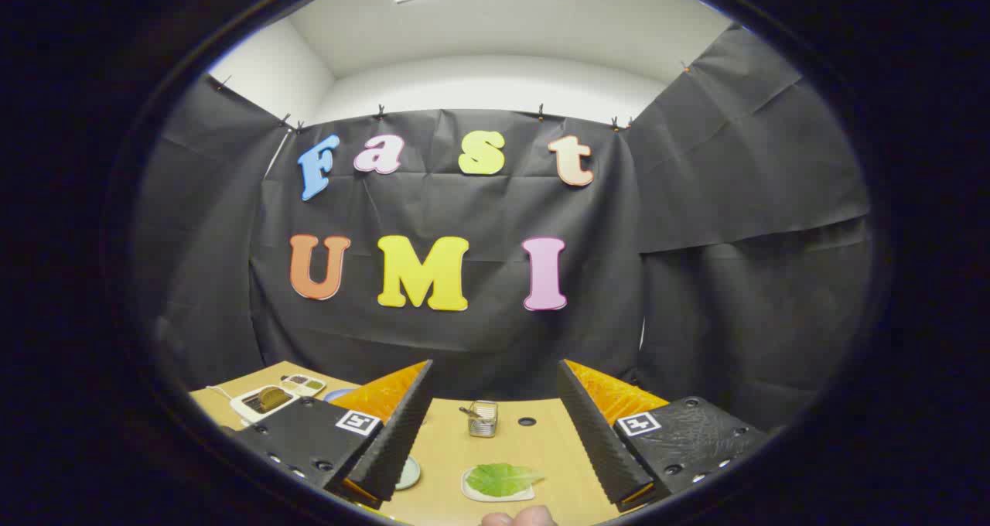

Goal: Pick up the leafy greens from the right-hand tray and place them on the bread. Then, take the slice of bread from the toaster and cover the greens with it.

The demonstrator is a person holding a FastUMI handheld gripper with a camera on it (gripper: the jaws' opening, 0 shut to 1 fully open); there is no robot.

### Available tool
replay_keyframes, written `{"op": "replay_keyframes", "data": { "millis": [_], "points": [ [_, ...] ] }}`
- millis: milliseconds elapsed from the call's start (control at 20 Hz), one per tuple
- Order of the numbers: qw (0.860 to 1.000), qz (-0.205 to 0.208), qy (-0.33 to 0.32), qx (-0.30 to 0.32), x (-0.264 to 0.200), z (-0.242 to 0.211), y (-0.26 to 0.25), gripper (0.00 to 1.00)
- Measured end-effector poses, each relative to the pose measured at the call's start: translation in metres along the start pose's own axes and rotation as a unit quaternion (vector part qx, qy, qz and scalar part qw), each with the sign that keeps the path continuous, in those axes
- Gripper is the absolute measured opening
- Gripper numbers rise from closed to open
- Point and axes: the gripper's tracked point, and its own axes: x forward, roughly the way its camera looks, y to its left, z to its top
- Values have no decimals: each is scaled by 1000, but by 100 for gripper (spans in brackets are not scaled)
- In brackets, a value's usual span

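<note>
Gripper (495,425) held above the wooden surface (541,441), jaws wide apart, nothing between them. Leafy greens (501,478) lie flat on a small white tray (473,492), on the near part of the surface, in the gap between the two fingers and below them, touching neither finger. Just left of that tray, a round pale plate (410,473) partly hidden behind the left finger. Farther back, between the fingers, a small wire-mesh holder (483,419) stands upright with something dark in it; a dark round hole (527,421) in the surface just right of it. Far left, beyond the left finger, a white toaster (261,402) with a slice of bread (271,396) standing in its slot. A divided tray (303,384) sits just behind the toaster. Fingertips of a person's hand (517,517) show at the near edge, just in front of the greens' tray.
</note>
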Motion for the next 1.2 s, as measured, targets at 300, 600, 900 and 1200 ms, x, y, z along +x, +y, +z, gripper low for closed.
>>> {"op": "replay_keyframes", "data": {
  "millis": [300, 600, 900, 1200],
  "points": [
    [1000, -4, 10, -11, -6, -11, -4, 95],
    [1000, -12, 18, -7, -2, -16, -17, 95],
    [999, -20, 42, 0, 9, -43, -42, 95],
    [993, -4, 118, -5, 43, -138, -69, 95]
  ]
}}
